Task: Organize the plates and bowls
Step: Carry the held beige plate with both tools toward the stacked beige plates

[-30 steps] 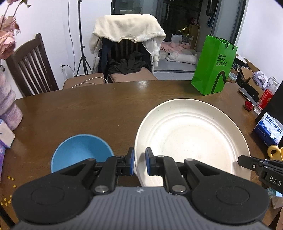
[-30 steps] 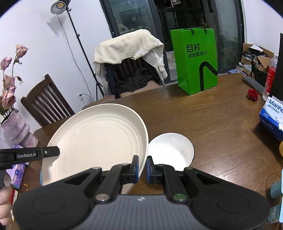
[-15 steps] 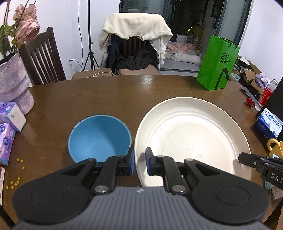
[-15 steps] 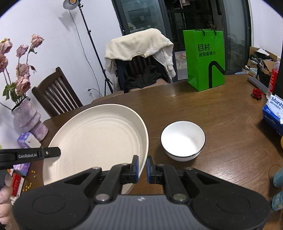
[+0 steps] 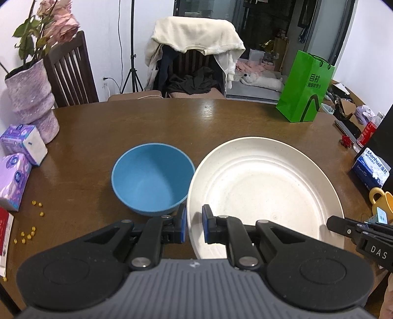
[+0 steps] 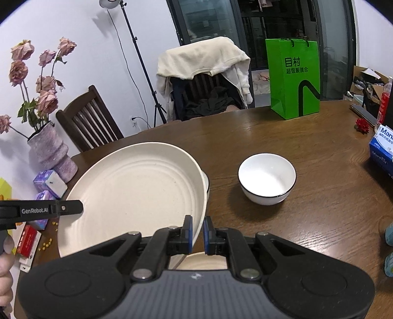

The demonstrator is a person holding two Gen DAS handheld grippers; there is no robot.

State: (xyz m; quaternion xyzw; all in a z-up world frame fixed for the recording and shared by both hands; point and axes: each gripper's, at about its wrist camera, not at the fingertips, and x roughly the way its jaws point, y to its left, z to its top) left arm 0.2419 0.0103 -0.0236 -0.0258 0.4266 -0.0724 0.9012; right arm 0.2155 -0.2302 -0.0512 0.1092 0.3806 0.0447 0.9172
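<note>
White walls [image 6: 93, 49] and dark glass doors [image 6: 216, 19] back a brown wooden desk [image 6: 307, 147]; beyond it stand two slatted chairs [image 6: 88, 122], one draped in cream cloth [image 5: 194, 34], and a lamp stand [image 6: 137, 56].

the left gripper [image 5: 194, 227] clamps the near left rim of the cream plate [image 5: 265, 193]. the blue bowl [image 5: 152, 178] sits just left of the plate; the right gripper's tip [image 5: 343, 227] meets the plate's right edge.
</note>
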